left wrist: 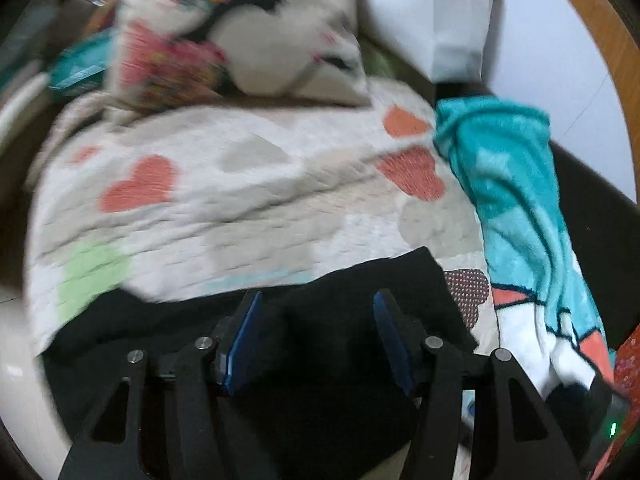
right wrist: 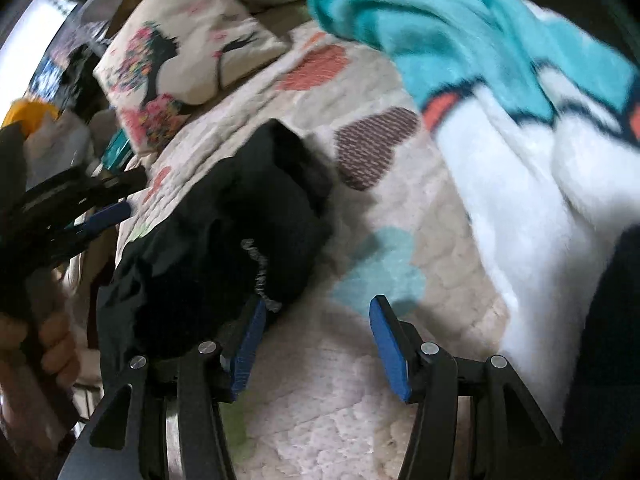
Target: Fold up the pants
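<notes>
While both tongs, left (left wrist: 316, 340) and right (right wrist: 316, 344), gape apart, one black pants (right wrist: 224, 248) lies bunched on one quilt (right wrist: 400, 220).

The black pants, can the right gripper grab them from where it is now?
Probably yes. The right gripper is open, and the black pants lie bunched on the quilt right beside its left finger, with nothing between. It would likely need to shift a little left.
</notes>
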Action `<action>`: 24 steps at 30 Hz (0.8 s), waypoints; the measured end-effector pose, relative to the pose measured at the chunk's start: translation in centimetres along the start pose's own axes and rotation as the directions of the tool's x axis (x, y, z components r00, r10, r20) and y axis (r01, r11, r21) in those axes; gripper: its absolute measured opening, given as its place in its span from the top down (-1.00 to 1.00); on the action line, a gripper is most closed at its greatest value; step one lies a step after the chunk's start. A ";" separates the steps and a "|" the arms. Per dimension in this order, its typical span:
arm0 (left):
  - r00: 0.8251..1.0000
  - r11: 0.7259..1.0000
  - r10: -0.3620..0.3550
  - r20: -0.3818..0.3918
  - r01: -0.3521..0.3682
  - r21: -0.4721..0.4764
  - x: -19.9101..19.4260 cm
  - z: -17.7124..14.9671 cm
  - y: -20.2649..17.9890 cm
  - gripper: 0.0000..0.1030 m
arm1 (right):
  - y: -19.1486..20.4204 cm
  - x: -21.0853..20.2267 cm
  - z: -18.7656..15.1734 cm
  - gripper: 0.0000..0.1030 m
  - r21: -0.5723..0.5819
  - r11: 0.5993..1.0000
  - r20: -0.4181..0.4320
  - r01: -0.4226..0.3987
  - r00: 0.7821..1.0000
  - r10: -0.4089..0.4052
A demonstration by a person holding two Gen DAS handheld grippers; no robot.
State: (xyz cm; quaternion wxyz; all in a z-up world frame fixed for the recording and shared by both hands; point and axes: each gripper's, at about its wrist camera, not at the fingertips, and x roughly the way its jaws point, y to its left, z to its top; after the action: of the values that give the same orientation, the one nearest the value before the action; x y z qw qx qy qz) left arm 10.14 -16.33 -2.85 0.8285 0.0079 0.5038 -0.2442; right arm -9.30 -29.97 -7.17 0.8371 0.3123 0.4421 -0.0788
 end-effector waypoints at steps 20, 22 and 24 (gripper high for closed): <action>0.982 0.984 -0.091 -0.168 0.114 0.137 6.6 2.8 -5.5 0.44 | 1.1 3.5 3.6 0.54 -0.005 0.981 0.045 -0.194 0.980 0.194; 0.985 0.986 -0.120 -0.123 0.133 0.103 4.2 2.8 -4.6 0.44 | 2.2 2.3 3.8 0.56 -0.050 0.975 0.060 -0.217 0.974 0.220; 0.985 0.985 -0.154 -0.080 0.159 0.059 1.5 2.7 -3.5 0.45 | 4.1 0.8 3.5 0.58 -0.133 0.965 0.079 -0.227 0.968 0.239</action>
State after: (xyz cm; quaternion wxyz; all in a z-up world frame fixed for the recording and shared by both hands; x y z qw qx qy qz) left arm 11.51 -20.71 -1.95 0.7864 0.0046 0.5255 -0.3246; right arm -4.69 -28.68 -4.45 0.8781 0.3059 0.3665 0.0331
